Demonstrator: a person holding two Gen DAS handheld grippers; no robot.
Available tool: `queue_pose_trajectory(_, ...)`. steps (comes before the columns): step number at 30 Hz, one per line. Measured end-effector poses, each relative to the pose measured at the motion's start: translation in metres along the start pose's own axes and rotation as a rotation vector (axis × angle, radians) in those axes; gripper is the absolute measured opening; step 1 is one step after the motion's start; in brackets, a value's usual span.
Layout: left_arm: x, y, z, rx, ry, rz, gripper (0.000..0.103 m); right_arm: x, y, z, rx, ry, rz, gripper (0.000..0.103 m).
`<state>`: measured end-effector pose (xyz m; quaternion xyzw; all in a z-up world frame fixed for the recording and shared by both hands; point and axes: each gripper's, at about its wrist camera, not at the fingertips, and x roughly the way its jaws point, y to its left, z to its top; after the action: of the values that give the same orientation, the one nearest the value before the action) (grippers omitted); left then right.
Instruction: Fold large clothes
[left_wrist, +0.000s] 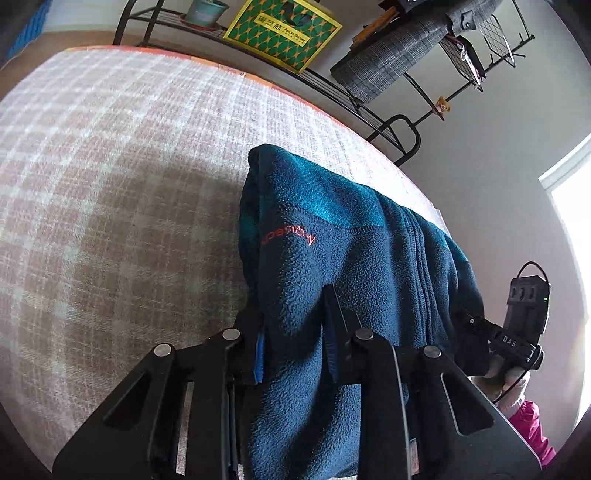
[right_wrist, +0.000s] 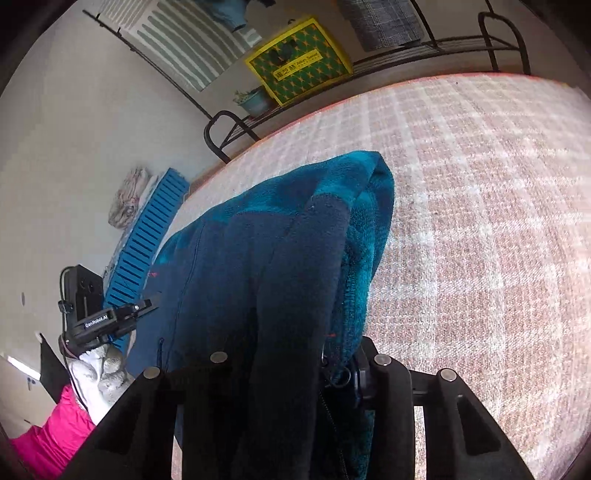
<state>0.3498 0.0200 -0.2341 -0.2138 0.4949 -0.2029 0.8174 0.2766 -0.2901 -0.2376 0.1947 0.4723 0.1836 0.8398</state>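
Fleece jacket, navy with teal panels, hangs bunched over the pink plaid tablecloth, its long axis stretched between the two tools. Left gripper pinches one end of the fleece between its fingers; right gripper clamps the other end, both angled down toward the cloth

The fleece jacket is seen in dark navy with a brighter teal panel, and small red lettering is stitched on it. The bed cover is patterned in a pinkish-brown and white check, edged in orange. The grippers' fingers are black, with blue pads. A box is printed with green ovals on a yellow ground. Grey plaid cloth is seen, and a pink sleeve.
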Motion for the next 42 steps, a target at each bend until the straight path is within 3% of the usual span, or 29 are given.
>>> queue_pose_trajectory(8, -0.027, -0.048, -0.003, 0.121, -0.048, -0.003, 0.022, -0.033, 0.049, 0.003, -0.194, -0.041, -0.143, 0.03)
queue_pose_trajectory(15, 0.002, -0.113, 0.013, 0.205, -0.035, -0.055, 0.022, -0.076, 0.026, 0.02, -0.236, -0.091, -0.231, 0.029)
queue_pose_trajectory(23, 0.089, -0.207, 0.046, 0.308, -0.004, -0.123, 0.021, -0.132, -0.039, 0.062, -0.23, -0.16, -0.373, 0.028)
queue_pose_trajectory(30, 0.168, -0.28, 0.083, 0.366, -0.024, -0.166, 0.021, -0.168, -0.102, 0.121, -0.204, -0.24, -0.482, 0.027)
queue_pose_trajectory(36, 0.234, -0.325, 0.115, 0.371, -0.015, -0.167, 0.021, -0.169, -0.154, 0.171, -0.173, -0.279, -0.528, 0.027)
queue_pose_trajectory(42, 0.289, -0.346, 0.135, 0.389, -0.008, -0.135, 0.021, -0.143, -0.195, 0.197, -0.157, -0.261, -0.564, 0.027)
